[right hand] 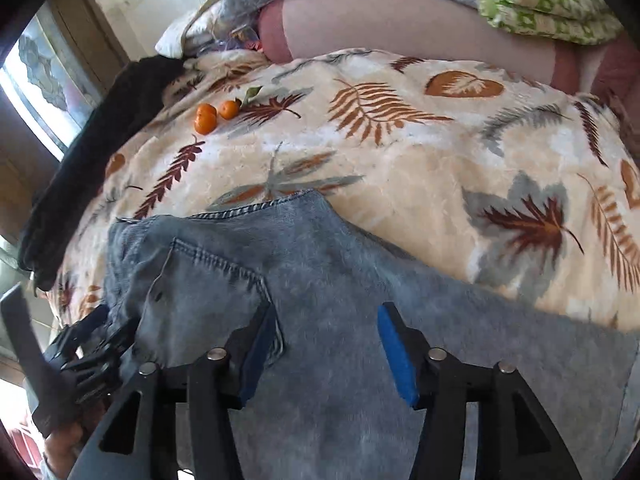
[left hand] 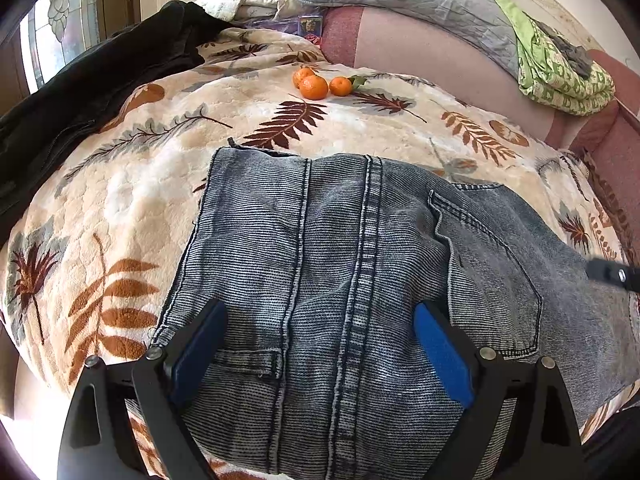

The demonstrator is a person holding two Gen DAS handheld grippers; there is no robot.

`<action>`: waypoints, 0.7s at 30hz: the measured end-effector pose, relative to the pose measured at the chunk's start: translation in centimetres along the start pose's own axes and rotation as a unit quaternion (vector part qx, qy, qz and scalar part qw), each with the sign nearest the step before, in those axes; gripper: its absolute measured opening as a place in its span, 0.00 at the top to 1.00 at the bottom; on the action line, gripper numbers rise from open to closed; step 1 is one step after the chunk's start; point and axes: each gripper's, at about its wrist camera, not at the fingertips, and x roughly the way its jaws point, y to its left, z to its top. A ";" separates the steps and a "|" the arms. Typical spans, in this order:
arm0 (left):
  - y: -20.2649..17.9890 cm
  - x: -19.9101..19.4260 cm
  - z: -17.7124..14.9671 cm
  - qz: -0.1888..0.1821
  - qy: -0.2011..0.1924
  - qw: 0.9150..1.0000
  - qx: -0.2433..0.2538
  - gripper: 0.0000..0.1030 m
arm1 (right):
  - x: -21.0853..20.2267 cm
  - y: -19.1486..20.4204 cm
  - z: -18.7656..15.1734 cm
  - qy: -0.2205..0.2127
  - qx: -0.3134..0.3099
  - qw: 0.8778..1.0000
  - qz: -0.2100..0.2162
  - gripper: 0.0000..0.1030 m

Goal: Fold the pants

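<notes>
Two grippers, one pair of jeans (left hand: 340, 280), one bed. Landmark for this entry: the jeans, lying on the leaf-print blanket (left hand: 160, 160) in a compact stack, a leg laid over the seat so that seams and a back pocket face up.

Item, left gripper (left hand: 320, 344): mine, pointing down at the near part of the jeans. Its blue pads (left hand: 440, 356) stand spread wide, one on each side of the centre seam, with denim beneath and between them but nothing pinched, as far as I can see. Whether the tips touch the cloth I cannot tell.

Item, right gripper (right hand: 328, 344): mine, over the pocket side of the jeans. Its pads are parted, with bare denim showing in the gap and no fold caught there.

Item, bystanders: three small oranges (left hand: 316, 84) well beyond the far edge of the jeans; a dark garment (left hand: 100, 80) off to the far left of them; a green patterned cloth (left hand: 560, 76) far right.

Step in hand, by my judgement: a fold sits laid and let go, both hands free. The bundle looks folded lengthwise and over once.

Next move, as I judge it: pinch the near edge through all the layers at both corners, lift evenly, carry it over toward the far edge. Thick denim may spring back, so press it flat after.
</notes>
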 end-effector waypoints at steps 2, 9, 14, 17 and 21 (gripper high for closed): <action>0.0 -0.1 0.0 -0.001 0.000 1.000 -0.001 0.09 | 0.2 -0.8 -1.9 0.012 0.007 1.000 -0.007 0.33; -0.2 -0.2 -0.2 0.008 -0.003 1.000 -0.003 0.09 | 0.6 -1.2 -3.7 0.031 -0.010 0.999 -0.024 0.29; -0.4 -0.3 -0.4 0.016 -0.007 1.000 -0.003 0.09 | -3.5 -1.1 -6.0 -0.016 -0.004 1.000 -0.006 0.29; -0.5 -0.3 -0.5 0.022 -0.008 1.000 -0.002 0.09 | -2.9 -2.3 -8.0 0.000 0.008 1.000 -0.004 0.28; -0.7 -0.3 -0.5 0.028 -0.009 1.000 -0.005 0.09 | -0.5 -3.8 -9.3 0.023 0.010 1.000 -0.010 0.24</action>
